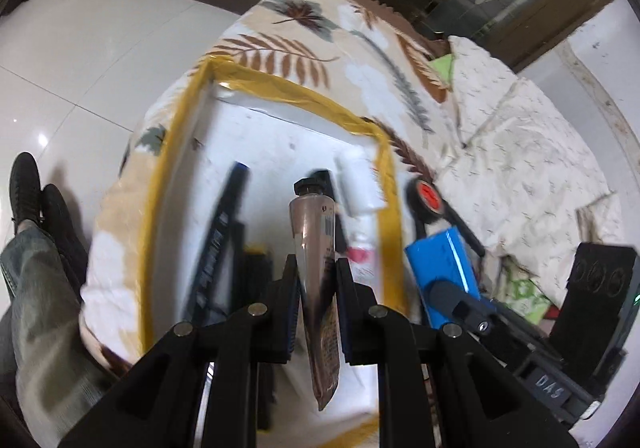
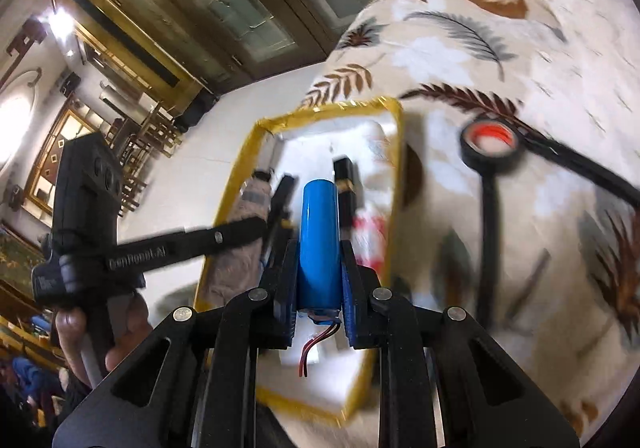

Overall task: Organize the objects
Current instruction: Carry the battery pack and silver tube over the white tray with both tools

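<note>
My left gripper (image 1: 317,268) is shut on a brownish tube with a black cap (image 1: 316,248), held over the white box with yellow-taped rim (image 1: 280,87). In the box lie a dark pen (image 1: 224,224), a white tube (image 1: 356,183) and a black item (image 1: 324,179). My right gripper (image 2: 319,250) is shut on a blue cylindrical battery (image 2: 319,240) with red and black wires at its base, hovering over the same box (image 2: 332,107). The battery (image 1: 440,272) also shows right of the box in the left wrist view. The brownish tube (image 2: 250,207) shows at the left of the right wrist view.
A roll of black tape with a red core (image 2: 490,141) and a black cable (image 2: 486,248) lie on the leaf-patterned blanket (image 2: 440,47) right of the box. A crumpled pale quilt (image 1: 520,147) lies beyond. A person's hand (image 2: 120,328) holds the left gripper; shoes (image 1: 28,187) rest on the white tile floor.
</note>
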`<state>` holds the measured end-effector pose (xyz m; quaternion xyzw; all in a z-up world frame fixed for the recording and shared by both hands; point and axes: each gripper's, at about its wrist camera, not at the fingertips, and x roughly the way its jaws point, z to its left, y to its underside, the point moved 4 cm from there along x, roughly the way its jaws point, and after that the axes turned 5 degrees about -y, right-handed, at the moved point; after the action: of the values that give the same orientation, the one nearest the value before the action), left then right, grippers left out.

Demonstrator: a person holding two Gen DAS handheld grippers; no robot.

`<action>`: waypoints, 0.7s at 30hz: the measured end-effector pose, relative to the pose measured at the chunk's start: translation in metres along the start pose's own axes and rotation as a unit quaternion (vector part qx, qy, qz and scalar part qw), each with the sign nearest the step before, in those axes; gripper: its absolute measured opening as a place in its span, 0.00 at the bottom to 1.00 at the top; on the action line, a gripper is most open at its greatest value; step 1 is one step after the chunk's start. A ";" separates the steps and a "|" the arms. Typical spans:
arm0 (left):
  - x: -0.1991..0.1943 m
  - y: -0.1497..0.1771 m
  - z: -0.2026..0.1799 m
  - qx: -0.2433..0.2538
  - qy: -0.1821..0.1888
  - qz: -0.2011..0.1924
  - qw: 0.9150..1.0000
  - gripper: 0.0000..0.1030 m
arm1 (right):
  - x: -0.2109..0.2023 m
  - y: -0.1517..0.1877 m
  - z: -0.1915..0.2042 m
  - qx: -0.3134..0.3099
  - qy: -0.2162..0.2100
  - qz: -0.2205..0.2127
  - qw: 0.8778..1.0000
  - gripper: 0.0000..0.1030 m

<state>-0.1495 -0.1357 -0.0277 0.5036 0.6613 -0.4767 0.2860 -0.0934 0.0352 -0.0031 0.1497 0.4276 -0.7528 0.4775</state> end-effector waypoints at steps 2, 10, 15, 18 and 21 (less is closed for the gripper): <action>0.008 -0.010 0.004 -0.001 -0.002 0.005 1.000 0.15 | 0.013 -0.009 0.000 0.005 -0.004 0.003 1.000 0.17; 0.042 -0.046 0.014 -0.003 -0.005 0.019 1.000 0.15 | 0.057 -0.043 -0.007 0.017 0.008 0.011 1.000 0.17; 0.058 -0.047 0.026 -0.012 -0.015 0.021 1.000 0.15 | 0.069 -0.055 -0.018 0.034 0.013 0.013 0.999 0.17; 0.057 -0.044 0.028 -0.002 -0.029 0.012 0.999 0.15 | 0.079 -0.059 -0.021 0.046 0.007 0.018 0.999 0.17; 0.052 -0.043 0.028 -0.001 -0.025 -0.002 1.000 0.15 | 0.092 -0.061 -0.019 0.048 0.003 0.027 0.998 0.17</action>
<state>-0.2104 -0.1426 -0.0684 0.4903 0.6552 -0.4890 0.3020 -0.1946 0.0065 -0.0420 0.1860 0.3884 -0.7590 0.4883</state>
